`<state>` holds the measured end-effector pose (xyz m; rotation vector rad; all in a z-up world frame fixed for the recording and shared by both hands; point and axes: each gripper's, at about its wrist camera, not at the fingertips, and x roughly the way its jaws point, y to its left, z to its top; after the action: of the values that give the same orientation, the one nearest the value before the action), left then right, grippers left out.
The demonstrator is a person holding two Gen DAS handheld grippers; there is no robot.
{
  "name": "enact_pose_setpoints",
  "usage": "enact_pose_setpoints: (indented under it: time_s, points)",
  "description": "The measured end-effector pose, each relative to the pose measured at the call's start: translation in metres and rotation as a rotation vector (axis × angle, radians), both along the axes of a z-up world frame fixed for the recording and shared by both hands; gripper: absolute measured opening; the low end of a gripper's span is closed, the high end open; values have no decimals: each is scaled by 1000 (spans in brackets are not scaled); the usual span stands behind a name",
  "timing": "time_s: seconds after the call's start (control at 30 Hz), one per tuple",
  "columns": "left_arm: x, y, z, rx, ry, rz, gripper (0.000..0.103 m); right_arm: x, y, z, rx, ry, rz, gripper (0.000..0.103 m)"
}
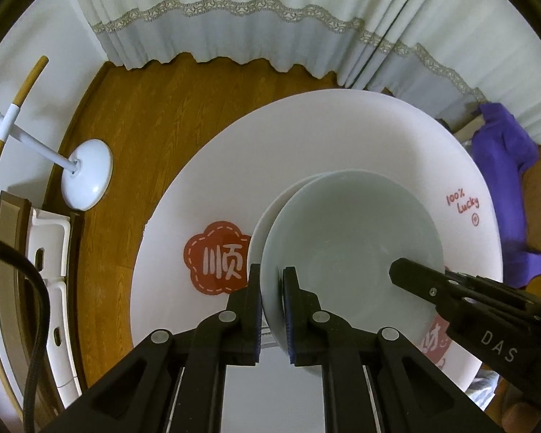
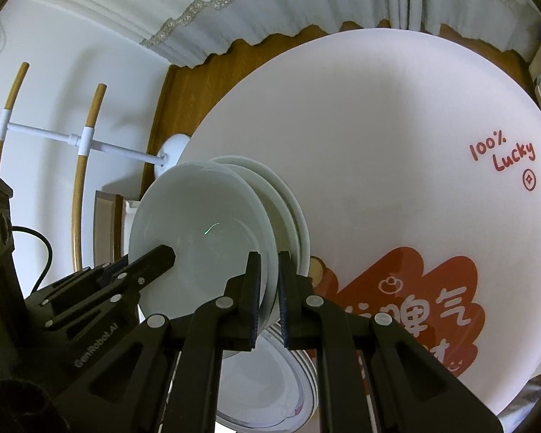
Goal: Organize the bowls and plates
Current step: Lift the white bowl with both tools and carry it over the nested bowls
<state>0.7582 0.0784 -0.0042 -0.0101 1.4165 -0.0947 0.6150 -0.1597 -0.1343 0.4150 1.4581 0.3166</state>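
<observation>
Lower centre of the left wrist view: left tongs pinching the near rim of a pale bowl, one finger outside the wall, one inside. Lower centre of the right wrist view: right tongs clamped the same way on the opposite rim of that bowl. Two grips on opposite edges, probably to keep a smooth, slippery dish level while lowering.

Just behind the bowl in the right wrist view: a stack of white dishes, nested, with the held bowl uppermost or just above them; whether already resting cannot be told. Likely meant as the next piece onto that pile, same shapes gathered together. At the bottom of that view, below the tongs: striped-rimmed plates, a separate flatter pile.

Under all of it: a round white counter with a red flower badge at middle left of the left view and "100% Lucky" lettering at right of the right view.

Farther off: wooden floor, a white stand base at left, curtains across the top, purple cloth at far right.
</observation>
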Motion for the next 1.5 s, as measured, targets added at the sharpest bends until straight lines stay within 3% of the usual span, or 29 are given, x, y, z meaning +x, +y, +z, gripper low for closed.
enact_pose_setpoints:
  time_s: [0.9, 1.07, 1.27, 1.5]
  points:
    - [9, -3, -3, 17, 11, 31, 7, 15, -9, -14, 53, 91, -102, 12]
    - [13, -2, -2, 7, 18, 54, 7, 15, -5, -12, 52, 99, -107, 22]
    - [15, 0, -4, 6, 25, 63, 7, 15, -1, -6, 21, 98, -98, 27]
    - [17, -5, -3, 23, 46, 35, 7, 19, -2, -1, 54, 116, -132, 36]
